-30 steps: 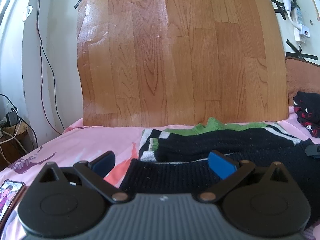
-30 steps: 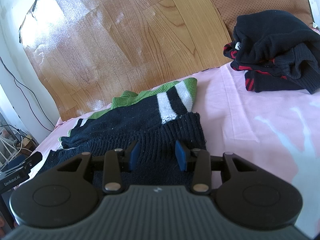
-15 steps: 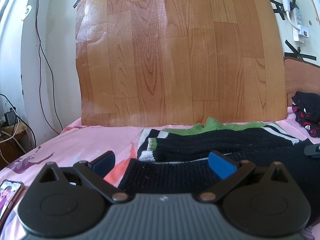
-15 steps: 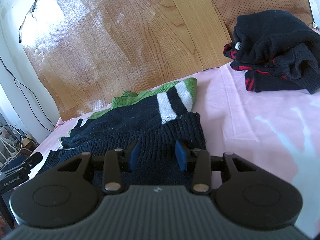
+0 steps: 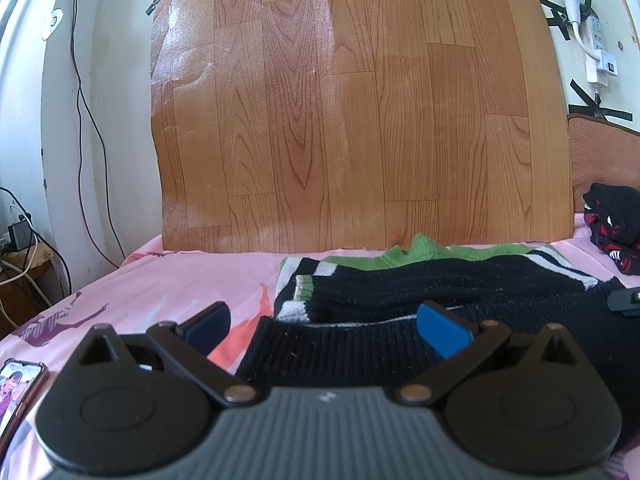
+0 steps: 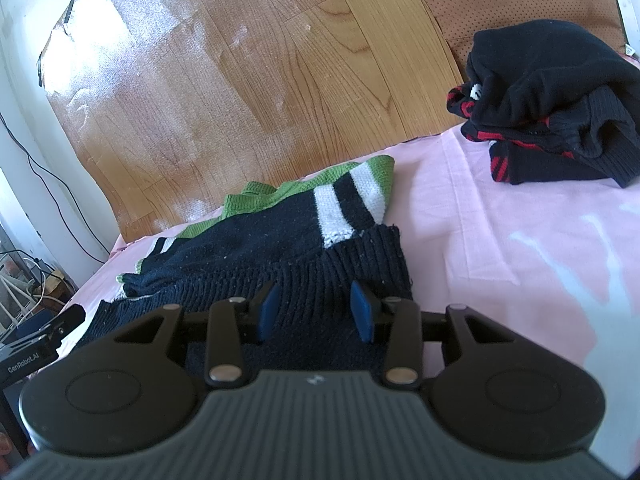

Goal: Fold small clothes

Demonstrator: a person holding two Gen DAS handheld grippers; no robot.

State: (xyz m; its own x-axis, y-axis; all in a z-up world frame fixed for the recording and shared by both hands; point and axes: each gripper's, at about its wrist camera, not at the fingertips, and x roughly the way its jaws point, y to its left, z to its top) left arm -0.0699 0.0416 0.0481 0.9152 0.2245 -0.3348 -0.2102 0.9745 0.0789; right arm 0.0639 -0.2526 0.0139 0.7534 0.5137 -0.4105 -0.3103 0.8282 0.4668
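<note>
White "GenRobot.AI" lettering on left gripper, black sweater beside

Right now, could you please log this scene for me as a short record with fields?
surface: pink bedsheet
garment in work: black sweater with green and white stripes, lying flat, ribbed hem nearest both grippers
left gripper: open, over the hem's left end
right gripper: open, narrower gap, over the hem's right end
other clothes: black and red pile, far right, apart from the sweater
backdrop: wood-pattern sheet taped to the wall
also: phone at the bed's left edge
</note>
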